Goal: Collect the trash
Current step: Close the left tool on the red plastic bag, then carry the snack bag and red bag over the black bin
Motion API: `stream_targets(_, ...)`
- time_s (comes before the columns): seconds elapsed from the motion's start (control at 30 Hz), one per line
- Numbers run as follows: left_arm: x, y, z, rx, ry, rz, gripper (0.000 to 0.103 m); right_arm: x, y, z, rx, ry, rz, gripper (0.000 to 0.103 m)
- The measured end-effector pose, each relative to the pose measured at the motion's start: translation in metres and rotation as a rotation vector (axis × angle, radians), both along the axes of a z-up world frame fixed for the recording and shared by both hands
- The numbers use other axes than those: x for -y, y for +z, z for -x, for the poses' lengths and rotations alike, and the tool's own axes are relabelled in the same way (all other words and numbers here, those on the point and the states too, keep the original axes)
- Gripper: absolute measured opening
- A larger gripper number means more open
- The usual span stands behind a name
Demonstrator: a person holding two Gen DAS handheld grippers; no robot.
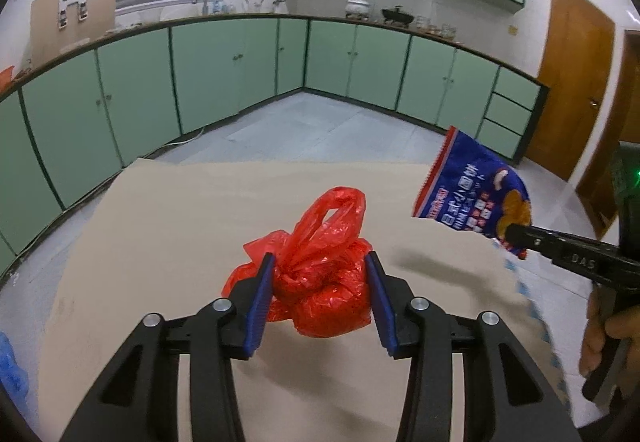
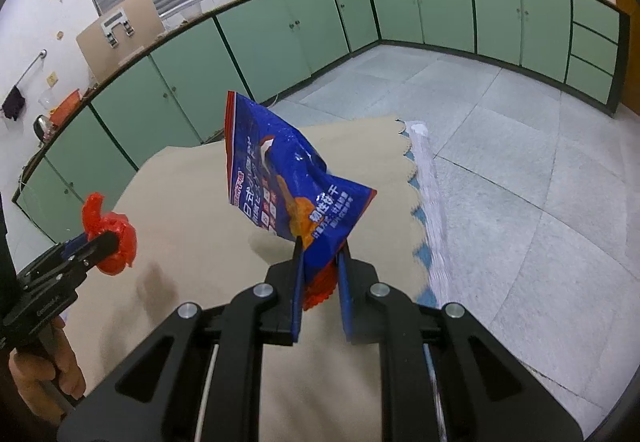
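Left wrist view: the left gripper (image 1: 320, 294) clamps a knotted, crumpled red plastic bag (image 1: 320, 278) between its blue pads, its handles pointing away, above the middle of the beige cloth-covered table (image 1: 168, 218); right wrist view: the right gripper (image 2: 322, 274) pinches the bottom corner of a glossy blue snack packet (image 2: 280, 178), which stands upright over the table's right edge.

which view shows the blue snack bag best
The right wrist view: the blue snack bag fills the centre, its printed face whole, its lower end pinched in the right gripper. The left wrist view shows the bag only at the right edge, smaller and partly hidden behind that gripper's finger.
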State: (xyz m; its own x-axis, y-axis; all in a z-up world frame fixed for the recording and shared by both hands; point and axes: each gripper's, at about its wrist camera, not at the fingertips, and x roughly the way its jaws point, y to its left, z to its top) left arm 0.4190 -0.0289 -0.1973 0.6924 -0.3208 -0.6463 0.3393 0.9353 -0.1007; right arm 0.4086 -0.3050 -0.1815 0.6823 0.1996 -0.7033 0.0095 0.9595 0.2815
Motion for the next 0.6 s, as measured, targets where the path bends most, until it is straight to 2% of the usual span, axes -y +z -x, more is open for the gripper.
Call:
stream_targets(0.17, 0.033, 0.013, 0.051, -0.005, -0.087, 0.017, 0.044, 0.02, 0.013, 0.067, 0.018, -0.04, 0.002, 0.014)
stream_targets(0.3, 0.082, 0.023, 0.097, 0.002, -0.215, 0.033, 0.044, 0.063, 0.003, 0.142, -0.008, -0.137, -0.001, 0.014)
stream_targets(0.47, 0.162, 0.03, 0.143, -0.029, -0.408, 0.077, 0.044, 0.131, -0.039, 0.232, -0.11, -0.315, -0.062, 0.014)
stream_targets(0.6, 0.224, 0.025, 0.175, -0.059, -0.557, 0.097, 0.044, 0.16, -0.082, 0.276, -0.206, -0.409, -0.121, 0.014)
